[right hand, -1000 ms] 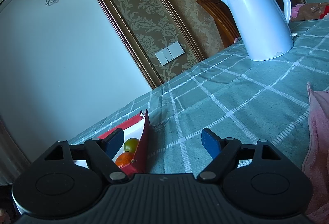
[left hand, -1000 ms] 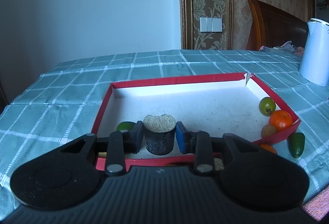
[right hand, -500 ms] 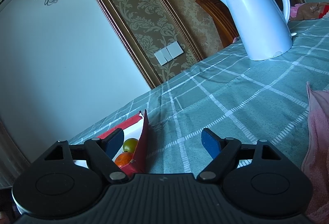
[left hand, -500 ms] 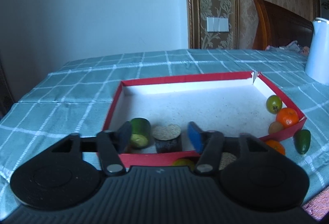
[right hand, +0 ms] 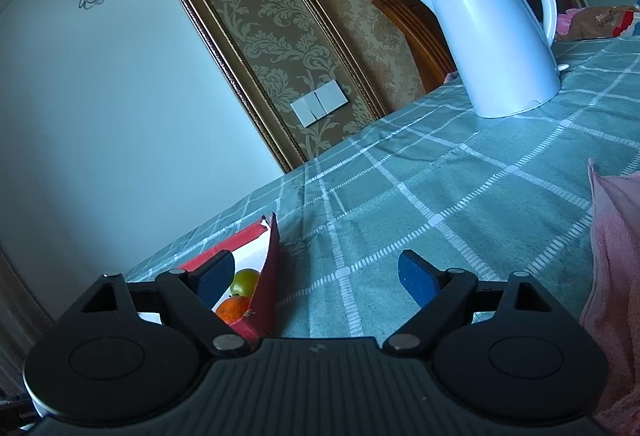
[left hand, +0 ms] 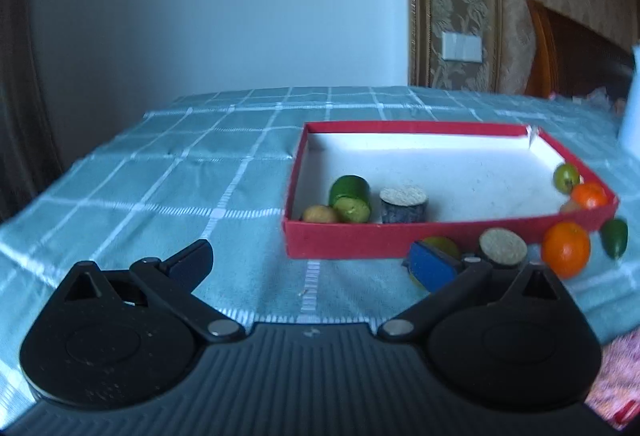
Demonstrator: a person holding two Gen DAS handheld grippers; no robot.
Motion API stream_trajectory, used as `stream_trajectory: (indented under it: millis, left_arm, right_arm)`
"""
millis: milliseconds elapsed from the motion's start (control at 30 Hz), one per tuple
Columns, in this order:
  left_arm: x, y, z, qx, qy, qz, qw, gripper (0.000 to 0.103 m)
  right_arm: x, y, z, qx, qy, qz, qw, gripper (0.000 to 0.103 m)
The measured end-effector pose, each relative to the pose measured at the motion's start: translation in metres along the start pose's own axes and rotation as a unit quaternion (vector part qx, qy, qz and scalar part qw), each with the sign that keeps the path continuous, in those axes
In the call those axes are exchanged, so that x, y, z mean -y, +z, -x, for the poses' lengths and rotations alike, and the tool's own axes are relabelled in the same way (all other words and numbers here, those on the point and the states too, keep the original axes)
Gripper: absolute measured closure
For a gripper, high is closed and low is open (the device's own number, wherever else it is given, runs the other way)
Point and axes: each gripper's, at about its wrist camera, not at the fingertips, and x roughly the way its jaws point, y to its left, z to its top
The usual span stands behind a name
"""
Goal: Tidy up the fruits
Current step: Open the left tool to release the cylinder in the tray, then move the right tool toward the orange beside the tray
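A red box [left hand: 348,242] with a white floor lies on the checked cloth. At its near left end lie a cut green piece [left hand: 350,194], a small brown fruit [left hand: 320,214] and a dark cylinder with a cork-coloured top [left hand: 404,202]. A green fruit [left hand: 566,176] and an orange [left hand: 590,195] sit at its right end. Outside the front wall lie another orange [left hand: 566,248], a green fruit [left hand: 615,242] and a second cork-topped piece [left hand: 503,247]. My left gripper [left hand: 308,262] hangs in front of the box, jaws opening wide and empty. My right gripper [right hand: 316,274] is opening too, holding nothing, with the box's corner wall [right hand: 268,276] just ahead of it.
A white electric kettle [right hand: 492,28] stands at the far right of the table. A pink cloth [right hand: 616,276] lies at the near right edge. A wooden chair back [left hand: 576,52] and the wall stand behind the table.
My left gripper let go of the dark cylinder inside the box, opened wide and drew back to the left. The right gripper kept still; its jaws spread slightly.
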Motion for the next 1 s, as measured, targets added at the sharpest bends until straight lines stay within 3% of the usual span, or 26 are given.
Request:
stream_trajectory:
  millis: [233,367,733,867,1000]
  left_arm:
    - [-0.014,-0.002,-0.016,-0.057,-0.008,0.038,0.9976,0.000]
    - [-0.012,-0.003,-0.023,-0.086,-0.004,0.029,0.9959,0.000]
    - [-0.006,-0.004,-0.023,-0.092,0.002,0.013,0.9957,0.000]
    - [-0.006,-0.004,-0.023,-0.092,0.002,0.013,0.9957,0.000]
    - [-0.006,-0.004,-0.023,-0.092,0.002,0.013,0.9957,0.000]
  right_arm:
    - [0.000,0.000,0.000,0.000,-0.008,-0.001,1.000,0.014]
    - [0.000,0.000,-0.001,-0.005,-0.012,-0.001,1.000,0.014]
    - [-0.003,0.000,-0.002,-0.013,-0.025,0.009,1.000,0.013]
    - [-0.020,-0.003,0.001,-0.019,-0.029,0.056,0.998,0.013]
    - [-0.047,-0.006,0.008,-0.035,-0.007,0.110,0.993,0.013]
